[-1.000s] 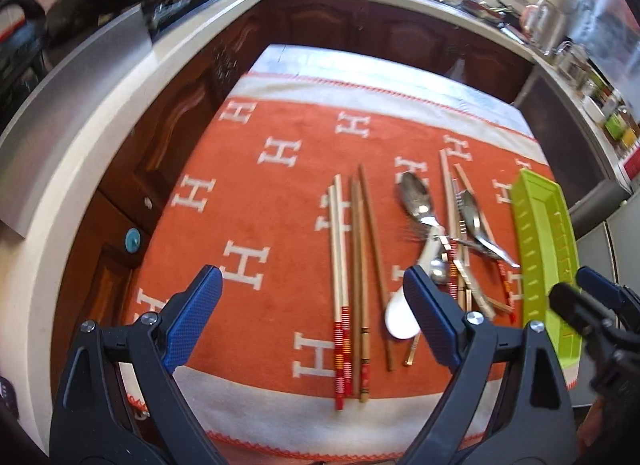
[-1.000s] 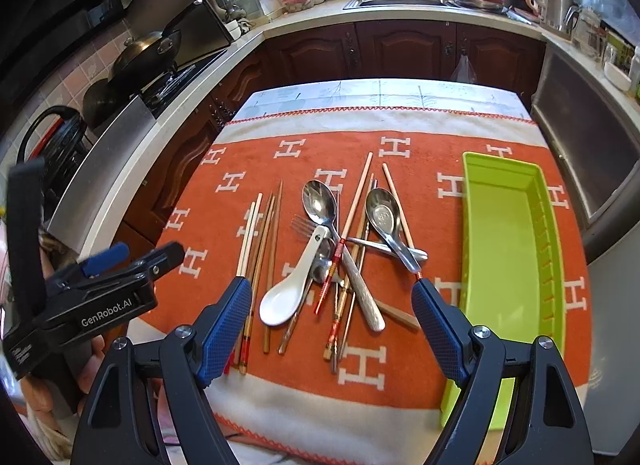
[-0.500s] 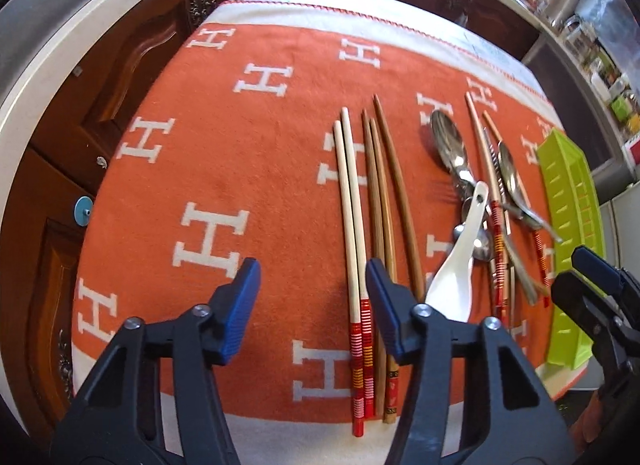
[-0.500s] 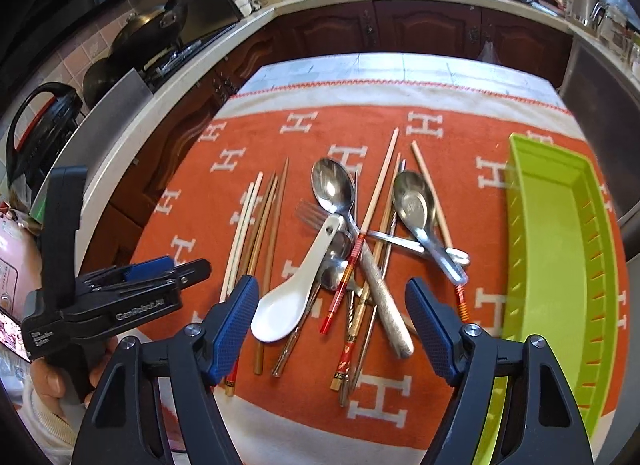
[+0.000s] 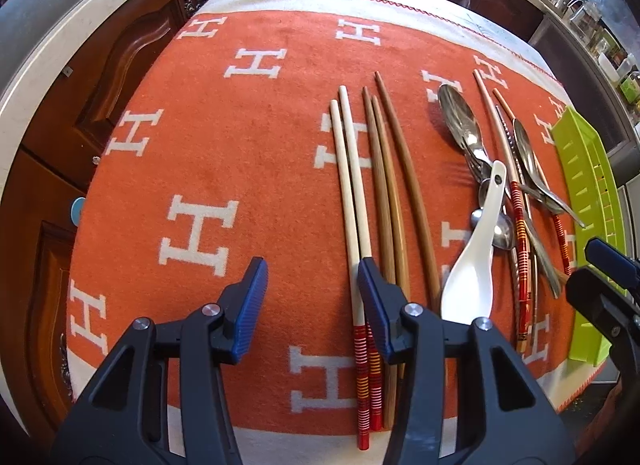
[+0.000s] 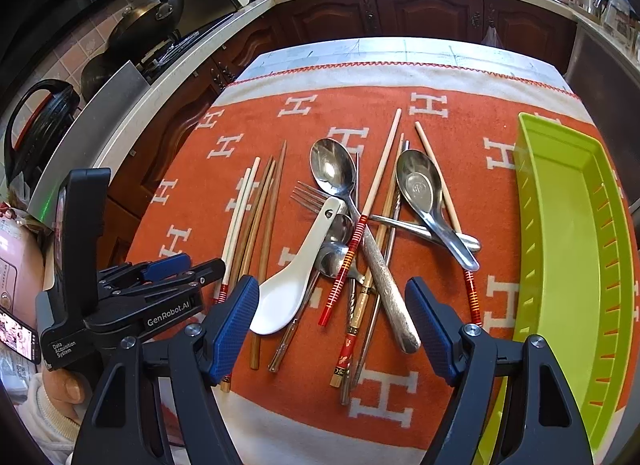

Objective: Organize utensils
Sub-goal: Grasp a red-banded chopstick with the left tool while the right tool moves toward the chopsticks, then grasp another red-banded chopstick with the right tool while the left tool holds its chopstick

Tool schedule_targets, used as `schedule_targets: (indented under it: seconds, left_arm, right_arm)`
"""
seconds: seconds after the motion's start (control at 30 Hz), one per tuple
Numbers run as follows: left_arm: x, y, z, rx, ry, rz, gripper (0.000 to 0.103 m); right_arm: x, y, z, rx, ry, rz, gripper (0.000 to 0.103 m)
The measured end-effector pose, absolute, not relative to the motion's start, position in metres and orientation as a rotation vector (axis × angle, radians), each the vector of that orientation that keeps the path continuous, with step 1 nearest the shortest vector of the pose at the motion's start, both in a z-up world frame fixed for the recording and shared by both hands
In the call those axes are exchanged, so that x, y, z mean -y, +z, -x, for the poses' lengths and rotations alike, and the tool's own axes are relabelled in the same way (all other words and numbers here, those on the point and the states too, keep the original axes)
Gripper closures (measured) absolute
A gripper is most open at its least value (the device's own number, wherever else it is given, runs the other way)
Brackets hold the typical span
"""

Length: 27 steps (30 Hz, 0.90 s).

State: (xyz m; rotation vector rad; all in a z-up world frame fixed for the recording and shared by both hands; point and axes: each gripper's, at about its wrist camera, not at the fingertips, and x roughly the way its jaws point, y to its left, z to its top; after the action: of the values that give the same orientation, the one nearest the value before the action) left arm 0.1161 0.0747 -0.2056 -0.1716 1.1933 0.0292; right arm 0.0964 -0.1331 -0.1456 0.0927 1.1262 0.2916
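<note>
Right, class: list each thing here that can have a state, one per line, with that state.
Left gripper: open, jaws have just been closing, nothing between them.
Right gripper: open wide over the pile, holding nothing.
Green tray: empty.
White spoon: lying bowl up, handle on the pile.
Pale chopsticks: side by side, flat on the cloth.
Brown chopsticks: lined up beside them.

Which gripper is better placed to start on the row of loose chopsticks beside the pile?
Left. The left gripper, jaws just narrowed with nothing between them, sits low with one finger already over the pale chopsticks. The right gripper stands wide over the tangled pile near the white spoon.
</note>
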Motion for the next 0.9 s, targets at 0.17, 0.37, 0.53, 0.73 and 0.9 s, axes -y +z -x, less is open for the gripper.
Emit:
schedule_targets:
  seconds: [0.17,0.37,0.53,0.73,0.9]
  left_arm:
    - [-0.075,-0.208,-0.114,-1.195,0.029,0.154,0.059]
    - [-0.065,-0.209,-0.111,-1.179,0.045,0.079,0.058]
    - [-0.068,-0.210,-0.108,-1.175,0.036,0.078,0.058]
    - [-0.074,-0.208,-0.100,-1.127,0.020,0.086,0.084]
    - [-0.079,-0.207,-0.094,-1.105,0.009,0.100,0.099]
  right_arm:
    - [0.130,-0.148,-0.097,-1.127,0.295,-0.088,0.026]
    - [0.127,-0.150,-0.095,-1.134,0.302,-0.093,0.026]
    - [0.127,-0.152,-0.095,-1.142,0.308,-0.101,0.026]
    - [0.113,-0.151,-0.092,-1.135,0.351,-0.066,0.026]
    - [0.086,-0.144,-0.090,-1.082,0.389,-0.004,0.029]
